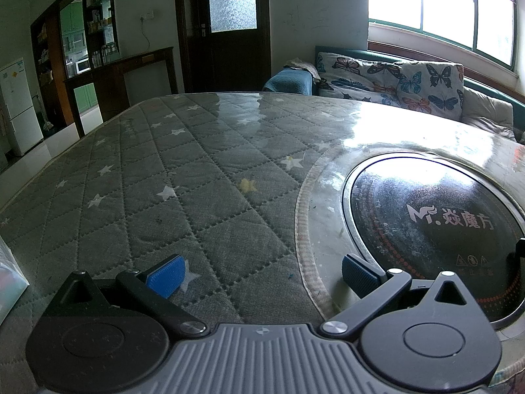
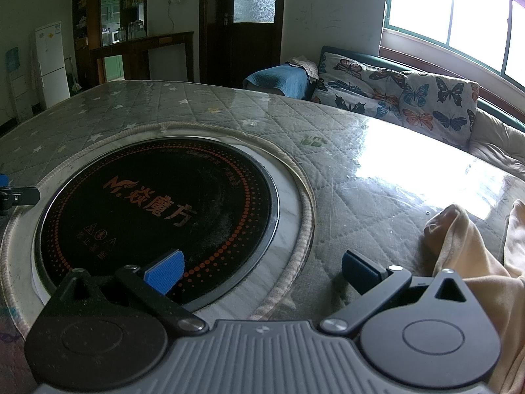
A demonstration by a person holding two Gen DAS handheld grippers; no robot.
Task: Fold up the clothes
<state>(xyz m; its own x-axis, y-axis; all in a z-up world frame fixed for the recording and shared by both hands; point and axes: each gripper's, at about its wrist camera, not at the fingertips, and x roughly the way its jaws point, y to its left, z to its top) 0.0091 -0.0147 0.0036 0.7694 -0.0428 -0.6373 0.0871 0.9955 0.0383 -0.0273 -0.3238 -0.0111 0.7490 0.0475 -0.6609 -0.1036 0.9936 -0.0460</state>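
Right wrist view shows the right gripper (image 2: 262,271) spread wide with nothing between its blue pads (image 2: 164,274), hanging low over the desk (image 2: 377,177), which wears a quilted star-print cover under a clear sheet. A round black cooktop (image 2: 157,210) is set into the middle of the desk, to the left in this view. The cloth to fold, a pale peach garment (image 2: 459,252), lies crumpled at the near right, just beside the right gripper and not yet touched. In the left wrist view the left gripper (image 1: 262,275) is equally wide apart and empty, with the cooktop (image 1: 436,229) on its right and bare quilting ahead; the garment does not show there. The garment looks light, soft and limp, so it will likely sag and bunch when lifted and may slide on the glossy sheet. An edge or corner of the raised fold nearest the right gripper seems the best place to pinch
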